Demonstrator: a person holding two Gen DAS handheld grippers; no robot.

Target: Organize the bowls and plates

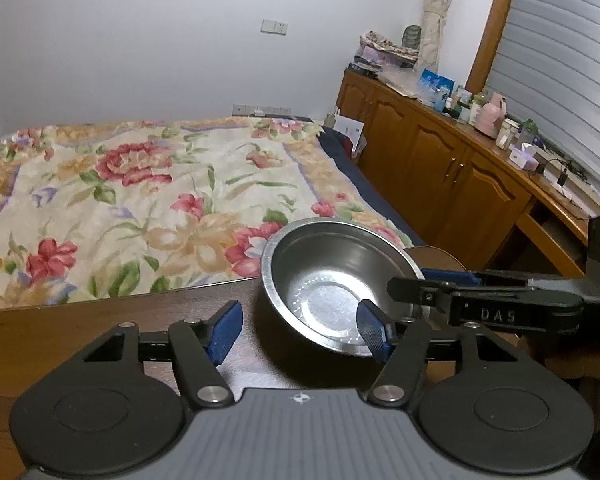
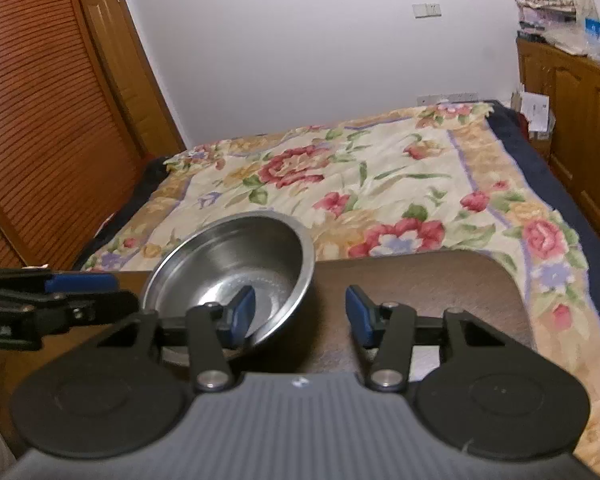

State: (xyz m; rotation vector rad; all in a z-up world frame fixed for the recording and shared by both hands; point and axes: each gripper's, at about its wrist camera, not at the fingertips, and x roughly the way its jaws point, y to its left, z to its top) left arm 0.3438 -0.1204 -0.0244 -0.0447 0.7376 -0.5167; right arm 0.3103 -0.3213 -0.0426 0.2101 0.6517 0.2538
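Observation:
A steel bowl sits on the dark wooden table, empty and slightly tilted. My left gripper is open; its right fingertip hangs over the bowl's near rim and its left one stays outside the bowl. My right gripper is open too, with its left fingertip over the bowl's inside and its right one over bare table. Each gripper shows in the other's view: the right gripper at the bowl's right rim, the left gripper at its left. A pale edge peeks from under the bowl; I cannot tell what it is.
A bed with a floral cover lies right behind the table. Wooden cabinets with bottles and clutter on top line the right wall. A slatted wooden door stands at the left. A brown round object sits behind the bowl.

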